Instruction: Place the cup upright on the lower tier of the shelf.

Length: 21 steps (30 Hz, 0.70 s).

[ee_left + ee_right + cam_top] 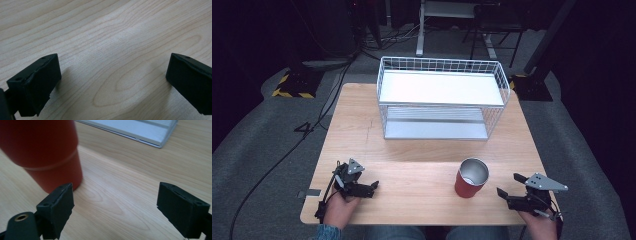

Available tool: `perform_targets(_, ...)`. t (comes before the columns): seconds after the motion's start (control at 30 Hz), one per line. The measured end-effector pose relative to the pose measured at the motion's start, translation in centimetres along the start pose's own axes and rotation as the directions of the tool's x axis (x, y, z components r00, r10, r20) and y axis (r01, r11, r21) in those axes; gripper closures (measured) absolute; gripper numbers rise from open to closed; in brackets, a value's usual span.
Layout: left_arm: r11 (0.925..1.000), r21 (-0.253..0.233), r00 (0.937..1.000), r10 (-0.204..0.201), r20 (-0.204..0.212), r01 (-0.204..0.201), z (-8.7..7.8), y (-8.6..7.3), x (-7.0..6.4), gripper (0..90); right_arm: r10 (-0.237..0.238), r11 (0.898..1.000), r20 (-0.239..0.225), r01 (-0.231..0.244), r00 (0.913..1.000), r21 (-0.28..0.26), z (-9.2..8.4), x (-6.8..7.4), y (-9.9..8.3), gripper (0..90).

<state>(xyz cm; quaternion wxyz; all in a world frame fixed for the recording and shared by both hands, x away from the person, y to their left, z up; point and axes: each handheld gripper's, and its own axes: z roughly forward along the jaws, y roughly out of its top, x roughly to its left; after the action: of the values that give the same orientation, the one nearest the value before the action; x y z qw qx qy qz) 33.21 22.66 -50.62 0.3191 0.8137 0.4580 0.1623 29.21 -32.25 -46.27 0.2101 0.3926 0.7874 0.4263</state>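
On the pale wooden table point(412, 150), the upright red metal cup point(471, 178) stands just left of the wide-open, empty right gripper point(512, 187), probably nearer than the open, empty left gripper point(371, 182).

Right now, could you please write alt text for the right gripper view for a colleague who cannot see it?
A red cup stands on a light wooden table, just beyond the left jaw of the open right gripper, whose two black jaws are spread wide with nothing between them. A grey shelf base lies farther back.
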Motion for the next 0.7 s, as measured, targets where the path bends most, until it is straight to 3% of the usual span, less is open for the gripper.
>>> perform_targets(0.2, 1.0, 0.0, 1.0, 0.0, -0.001, 0.0, 0.0, 0.0, 0.0, 0.3, -0.026, 0.999, -0.047, 0.025, 0.9985, -0.025, -0.2, 1.4, 0.6, 14.1)
perform_targets(0.33, 1.0, 0.0, 1.0, 0.0, 0.0, 0.0, 0.0, 0.0, 0.0, 0.3, -0.04, 0.999, -0.11, 0.037, 0.9931, -0.033, -0.1, 2.9, 0.9, 13.7)
perform_targets(0.7, 1.0, 0.002, 1.0, 0.002, 0.001, -0.002, 0.0, 0.1, 0.0, 0.2, -0.069, 0.997, -0.2, 0.063, 0.9774, -0.035, 1.2, 5.2, 1.1, 8.3)
